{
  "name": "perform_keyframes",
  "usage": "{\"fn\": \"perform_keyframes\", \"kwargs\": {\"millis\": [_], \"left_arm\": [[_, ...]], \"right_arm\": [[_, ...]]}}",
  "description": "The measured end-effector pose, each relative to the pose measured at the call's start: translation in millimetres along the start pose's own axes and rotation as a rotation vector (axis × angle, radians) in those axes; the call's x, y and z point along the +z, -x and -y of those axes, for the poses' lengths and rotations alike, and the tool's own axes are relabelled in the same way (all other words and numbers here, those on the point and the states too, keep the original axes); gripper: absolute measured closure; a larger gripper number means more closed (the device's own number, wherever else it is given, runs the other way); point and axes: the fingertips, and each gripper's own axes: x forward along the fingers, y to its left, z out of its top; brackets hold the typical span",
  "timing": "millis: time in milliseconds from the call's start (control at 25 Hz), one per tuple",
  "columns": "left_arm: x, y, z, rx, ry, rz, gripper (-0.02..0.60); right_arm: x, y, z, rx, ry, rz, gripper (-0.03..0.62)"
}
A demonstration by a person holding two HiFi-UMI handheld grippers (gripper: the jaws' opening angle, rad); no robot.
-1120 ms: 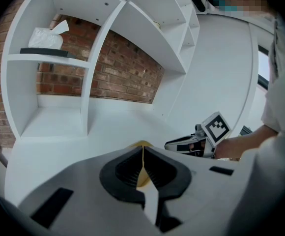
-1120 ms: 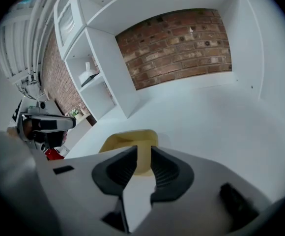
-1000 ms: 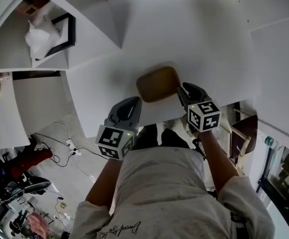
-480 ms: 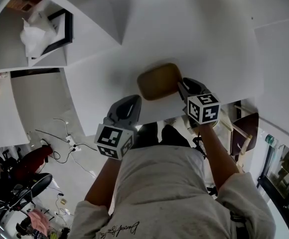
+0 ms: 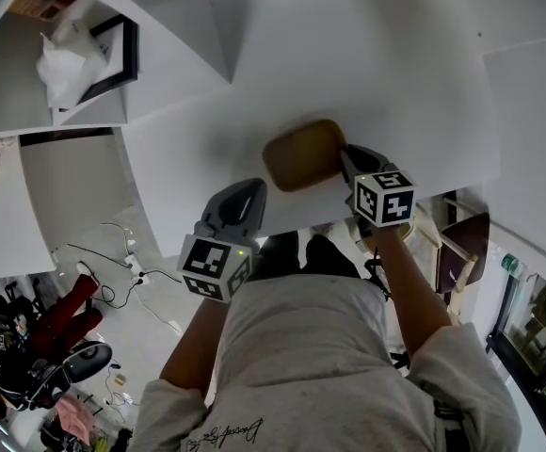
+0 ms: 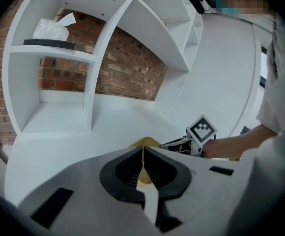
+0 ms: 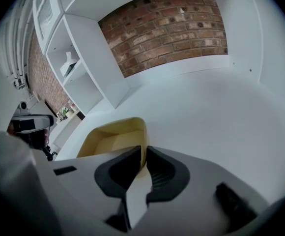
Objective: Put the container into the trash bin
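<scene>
So far | R tongs (image 7: 144,157) clenched on container (image 5: 300,154) side wall | container on table (image 5: 395,73), near my edge, looks unlifted | L tongs (image 6: 142,154) closed, nothing betw. | grip done; lift, carry, drop left | no trash bin in view

Office or lab rm; white shelving (image 6: 91,82), brick wall (image 7: 172,23), floor cables (image 5: 115,245)
</scene>
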Motion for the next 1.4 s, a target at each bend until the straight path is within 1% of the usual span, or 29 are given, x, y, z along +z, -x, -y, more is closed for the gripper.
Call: {"fn": "perform_keyframes", "kwargs": {"millis": [120, 640, 1000, 1160, 1400], "left_arm": [[0.4, 0.7, -0.7, 0.003, 0.001, 0.005, 0.563], [1.6, 8.6, 0.2, 0.0, 0.001, 0.022, 0.563], [1.5, 16.7, 1.8, -0.001, -0.004, 0.037, 0.563], [0.9, 19.3, 2.8, -0.011, -0.011, 0.037, 0.563], [-0.9, 19.8, 6.4, -0.048, -0.033, 0.023, 0.563]], "right_arm": [[0.5, 0.3, 1.0, -0.01, -0.003, -0.001, 0.551], [3.9, 10.9, -8.9, 0.013, -0.026, 0.02, 0.554], [3.6, 19.1, -15.9, 0.004, -0.018, 0.029, 0.554], [4.2, 23.9, -17.7, -0.007, -0.021, 0.036, 0.554], [0.4, 37.0, -16.3, -0.04, -0.049, 0.056, 0.554]]}}
